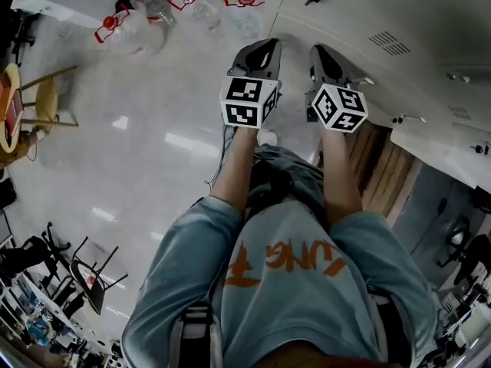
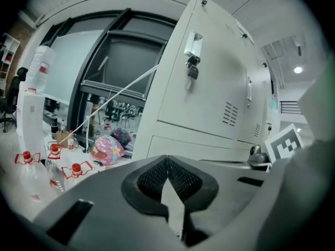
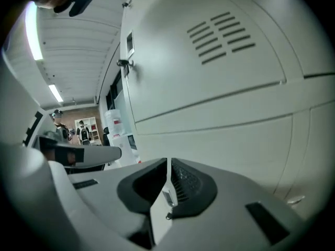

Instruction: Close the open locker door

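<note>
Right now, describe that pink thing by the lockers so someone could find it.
Start at the white lockers and look left of their foot. A rounded pink patterned bag lies there; its neighbours are clear bottles with red caps.

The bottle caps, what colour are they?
The bottle caps are red, with red handles around them. They show best in the left gripper view.
</note>
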`<state>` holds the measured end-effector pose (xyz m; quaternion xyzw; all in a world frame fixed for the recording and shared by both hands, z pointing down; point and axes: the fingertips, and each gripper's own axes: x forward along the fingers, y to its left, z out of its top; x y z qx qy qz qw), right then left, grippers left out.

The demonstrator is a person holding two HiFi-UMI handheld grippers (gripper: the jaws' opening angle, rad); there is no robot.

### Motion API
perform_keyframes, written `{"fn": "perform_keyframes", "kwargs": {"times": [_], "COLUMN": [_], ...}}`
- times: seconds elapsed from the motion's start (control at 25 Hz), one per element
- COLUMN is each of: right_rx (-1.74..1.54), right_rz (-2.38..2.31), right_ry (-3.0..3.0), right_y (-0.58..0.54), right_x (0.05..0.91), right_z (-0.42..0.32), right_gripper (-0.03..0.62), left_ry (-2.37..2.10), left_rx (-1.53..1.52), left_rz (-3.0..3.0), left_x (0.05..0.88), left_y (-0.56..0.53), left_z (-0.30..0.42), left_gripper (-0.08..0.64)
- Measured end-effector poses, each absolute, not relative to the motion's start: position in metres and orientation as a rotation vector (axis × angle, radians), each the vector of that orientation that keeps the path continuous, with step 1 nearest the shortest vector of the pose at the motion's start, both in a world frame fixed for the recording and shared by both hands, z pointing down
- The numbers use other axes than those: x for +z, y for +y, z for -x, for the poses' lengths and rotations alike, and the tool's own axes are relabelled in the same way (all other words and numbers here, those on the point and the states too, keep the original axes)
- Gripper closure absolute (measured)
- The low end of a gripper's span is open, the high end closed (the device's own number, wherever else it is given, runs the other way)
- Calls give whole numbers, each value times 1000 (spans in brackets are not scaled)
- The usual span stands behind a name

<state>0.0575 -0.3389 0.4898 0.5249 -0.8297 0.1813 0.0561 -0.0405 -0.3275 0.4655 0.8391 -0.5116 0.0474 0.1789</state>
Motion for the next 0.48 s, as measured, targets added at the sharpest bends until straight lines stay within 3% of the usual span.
{"fn": "perform_keyframes", "kwargs": {"times": [0.48], "right_rx": [249], "right_rz": [-1756], "right_ry": [-2648], "right_y": [-313], "right_x": [356], "right_z": [-116], "right_gripper": [552], "left_ry": [-1467], "left_rx": [39], "left_rz": [-2601], "left_x": [359], "left_y": [-305], "left_z": [-8], "left_gripper": [538]}}
